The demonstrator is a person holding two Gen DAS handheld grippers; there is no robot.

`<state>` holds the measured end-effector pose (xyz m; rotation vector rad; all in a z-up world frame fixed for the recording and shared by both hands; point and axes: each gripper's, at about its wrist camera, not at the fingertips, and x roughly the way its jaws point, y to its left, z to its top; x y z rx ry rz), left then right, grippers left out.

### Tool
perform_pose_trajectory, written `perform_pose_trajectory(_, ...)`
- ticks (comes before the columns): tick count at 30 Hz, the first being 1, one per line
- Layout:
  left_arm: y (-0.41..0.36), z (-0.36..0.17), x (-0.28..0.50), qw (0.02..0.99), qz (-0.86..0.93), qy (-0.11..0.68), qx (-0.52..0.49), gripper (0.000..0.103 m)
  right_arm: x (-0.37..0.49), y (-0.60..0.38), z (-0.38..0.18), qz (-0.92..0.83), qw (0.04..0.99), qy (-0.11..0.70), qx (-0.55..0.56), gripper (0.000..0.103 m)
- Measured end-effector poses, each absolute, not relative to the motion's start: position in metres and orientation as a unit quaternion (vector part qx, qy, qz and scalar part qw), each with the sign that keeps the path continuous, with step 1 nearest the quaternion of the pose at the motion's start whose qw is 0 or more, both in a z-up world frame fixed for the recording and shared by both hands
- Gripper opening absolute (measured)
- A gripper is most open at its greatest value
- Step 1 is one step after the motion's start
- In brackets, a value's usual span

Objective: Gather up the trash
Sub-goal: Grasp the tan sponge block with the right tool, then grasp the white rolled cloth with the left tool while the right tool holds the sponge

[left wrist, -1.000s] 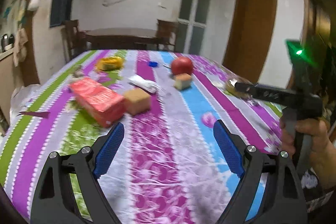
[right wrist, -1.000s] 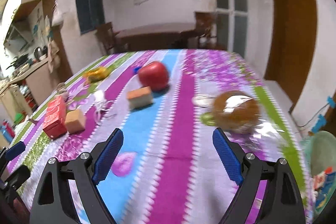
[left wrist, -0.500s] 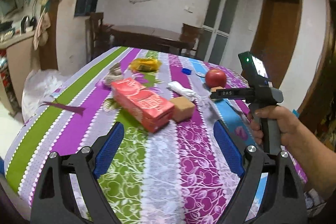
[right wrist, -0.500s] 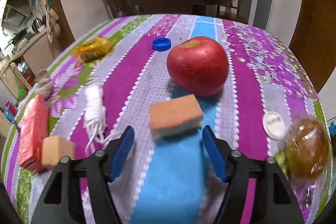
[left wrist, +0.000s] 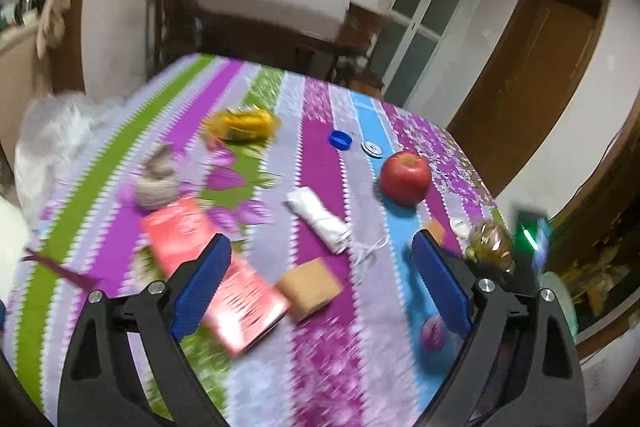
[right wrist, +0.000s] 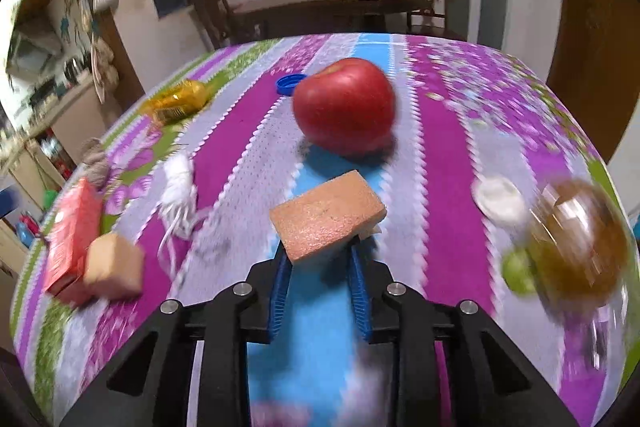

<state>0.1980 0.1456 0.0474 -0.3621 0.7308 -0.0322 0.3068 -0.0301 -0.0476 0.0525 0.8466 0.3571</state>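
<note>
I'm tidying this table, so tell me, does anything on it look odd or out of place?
Yes. A fresh-looking red apple stands among the litter: a crumpled white wrapper, a loose blue bottle cap and a yellow packet. It looks like food rather than trash.

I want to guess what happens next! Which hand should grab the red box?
Probably the left. The left gripper has open, empty jaws right over the red box. The right gripper is already shut on an orange sponge.
</note>
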Motion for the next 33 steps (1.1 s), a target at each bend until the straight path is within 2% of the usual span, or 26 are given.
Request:
perform_pose_trajectory(8,0.111,0.002,0.291,0.869,0.018,0.471,-0.150,0.088,0.201,-0.102,-0.037,0.188,0.901,0.378,0.097,0.029)
perform_pose_trajectory(13,0.099,-0.029,0.321,0.839,0.034,0.522,-0.150,0.075,0.163,-0.130,-0.036,0.197,0.897,0.373,0.132,0.029)
perform_pose_trajectory(14,0.093,-0.035,0.325,0.833,0.032,0.533,-0.141,0.070,0.155,-0.135,-0.035,0.198,0.898,0.370,0.135,0.029)
perform_pose_trajectory(16,0.080,-0.037,0.327,0.841,0.048,0.530,-0.100,0.061,0.145,-0.141,-0.034,0.197,0.900,0.364,0.138,0.029)
perform_pose_trajectory(17,0.075,-0.036,0.327,0.844,0.053,0.528,-0.085,0.054,0.140,-0.142,-0.032,0.197,0.900,0.362,0.139,0.029)
perform_pose_trajectory(18,0.071,-0.036,0.326,0.846,0.053,0.526,-0.075,0.040,0.135,-0.145,-0.029,0.199,0.901,0.359,0.142,0.029)
perform_pose_trajectory(20,0.064,-0.035,0.323,0.850,0.043,0.523,-0.053,0.031,0.126,-0.149,-0.025,0.198,0.904,0.351,0.143,0.029)
perform_pose_trajectory(24,0.057,-0.023,0.306,0.864,0.032,0.499,-0.049,0.027,0.106,-0.159,-0.012,0.188,0.916,0.327,0.137,0.029)
perform_pose_trajectory(30,0.009,0.027,0.230,0.919,-0.010,0.393,0.026,0.028,0.091,-0.160,-0.005,0.167,0.926,0.317,0.120,0.029)
perform_pose_trajectory(33,-0.006,0.033,0.198,0.928,-0.032,0.369,0.041,0.028,0.087,-0.161,-0.004,0.158,0.929,0.315,0.113,0.029)
